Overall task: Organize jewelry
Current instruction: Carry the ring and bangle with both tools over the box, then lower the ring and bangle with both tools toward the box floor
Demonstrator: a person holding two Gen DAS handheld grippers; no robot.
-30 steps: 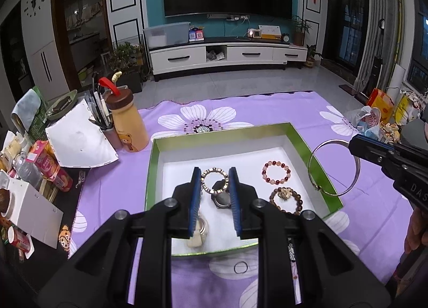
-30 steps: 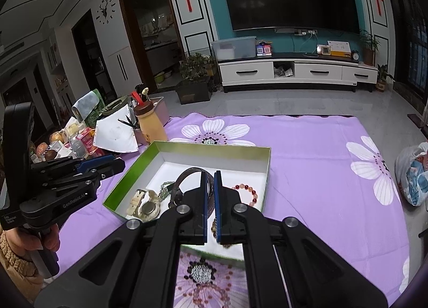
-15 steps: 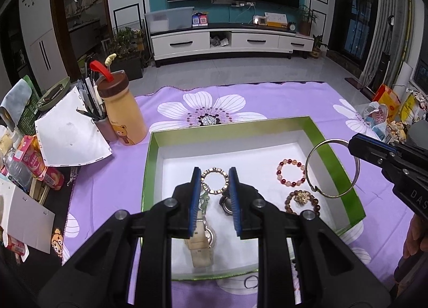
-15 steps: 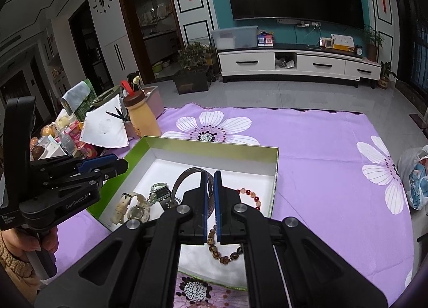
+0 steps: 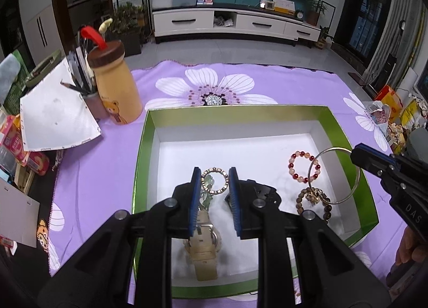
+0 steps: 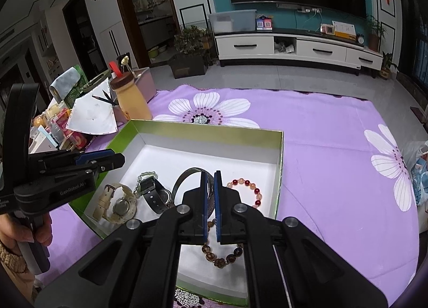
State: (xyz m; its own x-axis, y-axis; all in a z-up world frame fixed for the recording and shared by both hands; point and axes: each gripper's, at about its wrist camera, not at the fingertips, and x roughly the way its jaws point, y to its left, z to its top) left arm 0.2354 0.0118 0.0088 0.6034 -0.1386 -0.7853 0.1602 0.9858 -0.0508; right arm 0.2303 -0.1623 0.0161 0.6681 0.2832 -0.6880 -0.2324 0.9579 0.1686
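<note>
A green box (image 5: 144,161) with a white floor lies on the purple cloth. Inside are a beige watch (image 5: 204,243), a gold ring bracelet (image 5: 226,182), a red bead bracelet (image 5: 294,154) and a brown bead bracelet (image 5: 299,201). A black watch (image 6: 153,193) lies beside the beige watch (image 6: 117,205). My left gripper (image 5: 214,174) hovers over the box's near middle, open, with nothing between its pads. My right gripper (image 6: 210,173) is shut on a thin silver bangle (image 6: 182,177). In the left wrist view the bangle (image 5: 333,149) hangs over the box's right side.
A yellow bottle (image 5: 117,94) with a brown cap, a pen cup (image 5: 91,99) and a white sheet (image 5: 53,120) stand left of the box. Packets crowd the far left edge. Snack bags (image 5: 388,110) lie off the cloth at right.
Both grippers have come forward and down toward the box. The bangle has moved from beyond the right rim to over the box's right side.
</note>
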